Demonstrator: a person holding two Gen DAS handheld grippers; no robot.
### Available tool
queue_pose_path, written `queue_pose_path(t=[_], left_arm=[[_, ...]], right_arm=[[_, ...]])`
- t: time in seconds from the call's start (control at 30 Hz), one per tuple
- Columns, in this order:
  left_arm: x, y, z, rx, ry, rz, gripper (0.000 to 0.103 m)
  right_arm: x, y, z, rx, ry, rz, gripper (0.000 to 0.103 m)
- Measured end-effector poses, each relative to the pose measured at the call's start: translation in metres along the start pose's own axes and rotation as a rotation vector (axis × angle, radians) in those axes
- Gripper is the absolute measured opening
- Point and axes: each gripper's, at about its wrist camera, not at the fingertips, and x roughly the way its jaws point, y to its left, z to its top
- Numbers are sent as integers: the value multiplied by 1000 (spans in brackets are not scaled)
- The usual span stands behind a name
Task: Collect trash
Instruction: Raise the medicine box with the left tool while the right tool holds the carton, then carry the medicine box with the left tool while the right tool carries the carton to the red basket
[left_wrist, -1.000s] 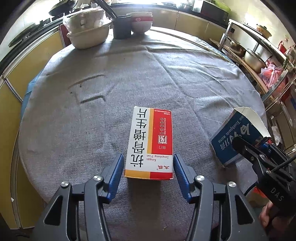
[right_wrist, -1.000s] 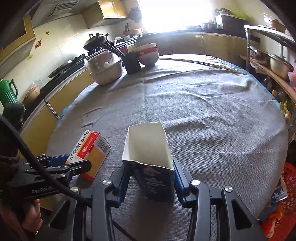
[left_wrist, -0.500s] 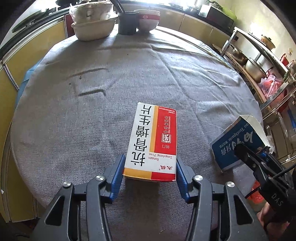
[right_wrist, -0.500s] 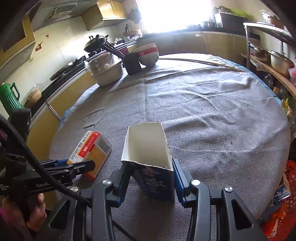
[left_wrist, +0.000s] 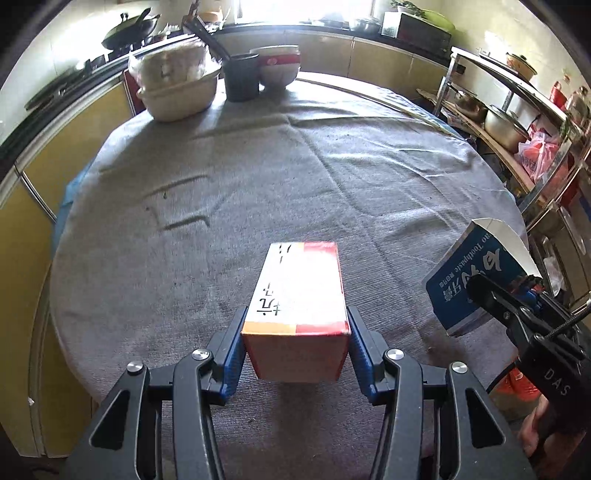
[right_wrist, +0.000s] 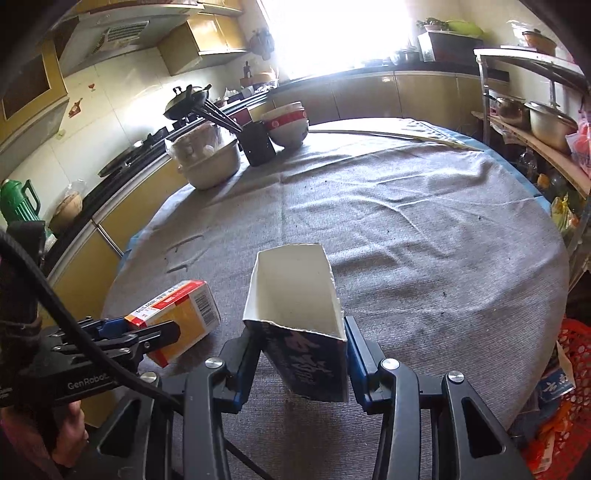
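Observation:
My left gripper (left_wrist: 295, 332) is shut on a red, white and orange medicine box (left_wrist: 299, 295), its blue pads pressing both long sides. The box is tilted up off the grey tablecloth (left_wrist: 258, 177). In the right wrist view the same medicine box (right_wrist: 181, 317) hangs in the left gripper (right_wrist: 147, 328) at the lower left. My right gripper (right_wrist: 295, 332) is shut on an open-ended blue toothpaste box (right_wrist: 299, 317), held above the cloth with its white inside facing up. That toothpaste box (left_wrist: 476, 273) shows at the right edge of the left wrist view.
At the far side of the round table stand a cream basin (left_wrist: 177, 92) with a bag in it, a black cup (left_wrist: 242, 75) with utensils and stacked bowls (left_wrist: 279, 68). Shelves with pots (left_wrist: 506, 122) stand to the right. A red basket (right_wrist: 569, 387) with trash sits low beside the table.
The left gripper closed in on the medicine box and tipped it up off the cloth. The right gripper kept still with the toothpaste box.

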Motion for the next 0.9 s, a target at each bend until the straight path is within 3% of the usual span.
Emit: queue_pose_path(t=[0.9], left_arm=[[-30,-56,9,111,-67,-2,50]], right_arm=[[-33,-33,-2,40,-65,12,46]])
